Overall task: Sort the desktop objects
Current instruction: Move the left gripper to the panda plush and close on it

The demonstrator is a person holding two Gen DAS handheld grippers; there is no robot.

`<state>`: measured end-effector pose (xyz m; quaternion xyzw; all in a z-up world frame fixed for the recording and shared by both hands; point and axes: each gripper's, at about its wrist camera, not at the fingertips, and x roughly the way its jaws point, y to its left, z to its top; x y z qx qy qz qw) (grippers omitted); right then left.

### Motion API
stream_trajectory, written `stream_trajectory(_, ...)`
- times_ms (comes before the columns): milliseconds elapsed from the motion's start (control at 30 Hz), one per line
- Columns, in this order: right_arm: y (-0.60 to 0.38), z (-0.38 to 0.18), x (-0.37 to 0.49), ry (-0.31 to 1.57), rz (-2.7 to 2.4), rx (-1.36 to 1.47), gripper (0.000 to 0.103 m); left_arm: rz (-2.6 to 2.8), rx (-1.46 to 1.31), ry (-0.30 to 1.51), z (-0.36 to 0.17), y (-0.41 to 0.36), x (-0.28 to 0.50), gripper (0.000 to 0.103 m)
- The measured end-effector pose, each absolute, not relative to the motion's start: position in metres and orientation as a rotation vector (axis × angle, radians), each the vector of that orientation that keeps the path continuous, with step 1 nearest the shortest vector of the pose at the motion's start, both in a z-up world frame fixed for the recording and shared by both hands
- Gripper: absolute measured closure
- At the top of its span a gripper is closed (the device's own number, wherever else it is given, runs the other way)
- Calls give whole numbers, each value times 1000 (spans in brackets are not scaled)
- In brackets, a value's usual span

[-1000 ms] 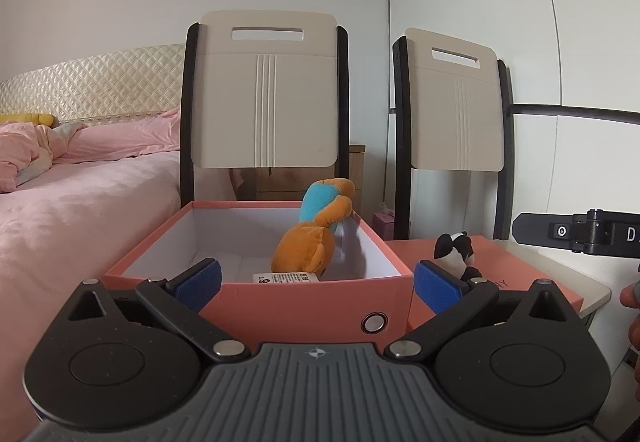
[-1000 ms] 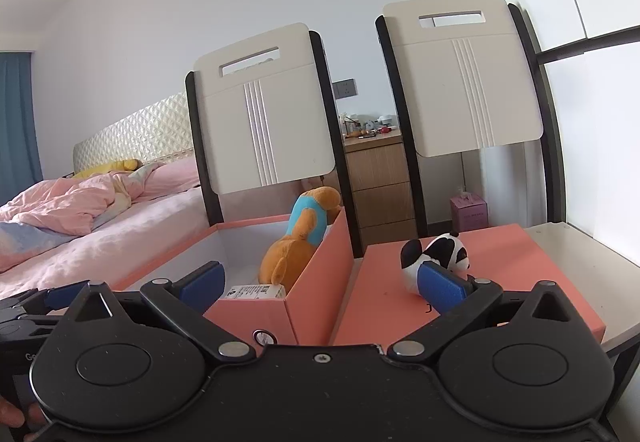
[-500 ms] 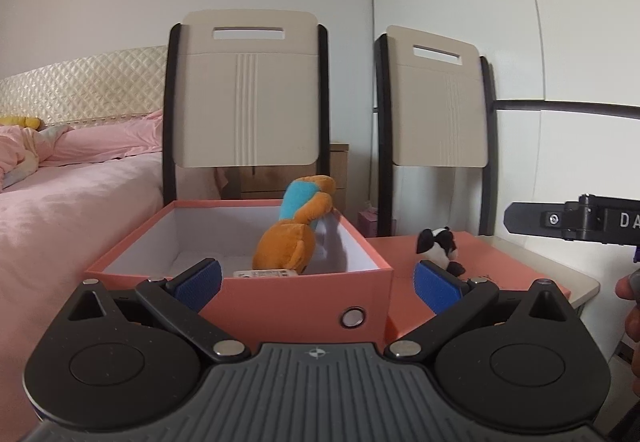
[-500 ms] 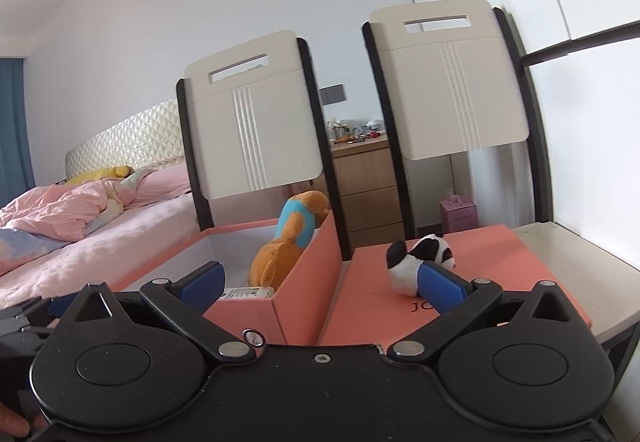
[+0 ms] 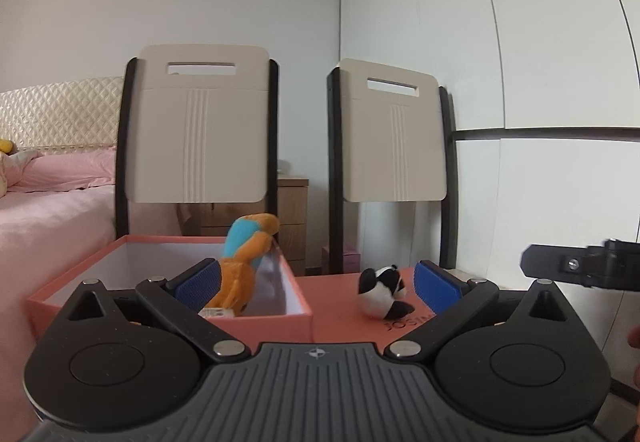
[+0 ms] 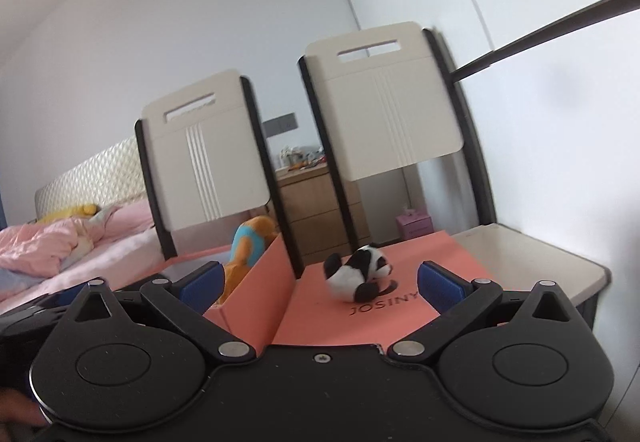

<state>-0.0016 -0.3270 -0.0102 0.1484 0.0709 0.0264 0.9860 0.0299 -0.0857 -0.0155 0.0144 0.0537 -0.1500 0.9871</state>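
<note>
Left wrist view: your left gripper [image 5: 318, 282] spread wide, empty. Right gripper [image 6: 320, 278] likewise released, empty. Panda plush [image 6: 358, 274] lies on salmon lid [image 6: 432, 254], beside open box [image 5: 296, 312] holding orange plush [image 5: 240, 262].

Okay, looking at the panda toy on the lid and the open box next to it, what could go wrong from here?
1. The panda plush is small, rounded and lying loose on the flat box lid; a poorly centred pinch by the open right gripper might roll it away.
2. The orange plush leans against the near wall of the open box, so a dropped panda may land on it or catch on the rim.
3. The left gripper hovers close by, so the two could collide.
</note>
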Motion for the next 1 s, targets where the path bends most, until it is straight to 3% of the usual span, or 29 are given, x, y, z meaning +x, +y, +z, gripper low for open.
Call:
stream_trajectory(467,-394,-18,-26,124,-8,378,1,-378,30,334,-62,-194,171,0)
stream_trajectory(767,-404,-31,-17,215,-12,357,1,-355,-3,472,-84,-220,246,0)
stream_trajectory(1000,-393,-38,-3,295,-18,274,1,-342,43,478,-94,-231,268,0)
